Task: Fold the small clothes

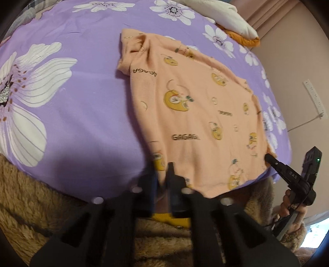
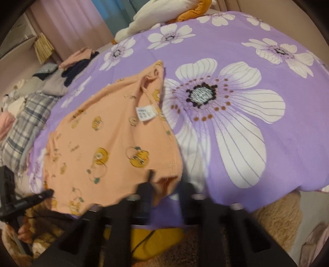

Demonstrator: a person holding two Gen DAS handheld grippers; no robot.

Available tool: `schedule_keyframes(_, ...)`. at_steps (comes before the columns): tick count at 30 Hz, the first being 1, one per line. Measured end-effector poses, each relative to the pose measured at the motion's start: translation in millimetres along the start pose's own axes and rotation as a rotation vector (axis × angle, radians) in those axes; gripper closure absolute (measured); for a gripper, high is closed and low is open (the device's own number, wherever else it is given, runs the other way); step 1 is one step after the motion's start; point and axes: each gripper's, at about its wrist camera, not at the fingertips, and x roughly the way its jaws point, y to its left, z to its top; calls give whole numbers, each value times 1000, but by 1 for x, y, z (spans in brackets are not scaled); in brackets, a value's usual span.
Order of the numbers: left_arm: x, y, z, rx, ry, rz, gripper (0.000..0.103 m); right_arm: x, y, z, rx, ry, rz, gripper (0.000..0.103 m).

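Note:
An orange garment [image 1: 195, 106] printed with yellow ducks lies flat on the purple flowered bedsheet [image 1: 82, 98], its near hem at the bed's edge. My left gripper [image 1: 163, 170] is shut on the hem's left corner, with cloth between its fingers. In the same view my right gripper [image 1: 268, 158] pinches the hem's right corner like a closed beak. In the blurred right wrist view the garment [image 2: 107, 139] shows a white label, and its folded corner sits between the fingers of the right gripper [image 2: 166, 182]. The left gripper [image 2: 49, 192] holds the other corner.
A pile of clothes [image 2: 55, 82] and plaid fabric [image 2: 26, 123] lie at the bed's far side. White and orange soft items [image 1: 232, 18] rest at the head end. A fluffy brown sleeve or robe [image 1: 30, 195] fills the foreground, and a hand [image 1: 287, 203] holds the right gripper.

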Motion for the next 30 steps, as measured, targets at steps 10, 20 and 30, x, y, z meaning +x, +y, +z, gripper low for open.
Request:
schedule_keyframes(10, -87, -26, 2, 59, -171, -96, 98, -75, 29, 12, -51, -208, 105, 97)
schedule_keyframes(20, -145, -31, -8, 57, -214, -202, 98, -137, 47, 6, -88, -352, 194, 97)
schedule_keyframes(30, -157, -27, -21, 49, -200, -178, 98, -150, 48, -10, -114, -367, 150, 97)
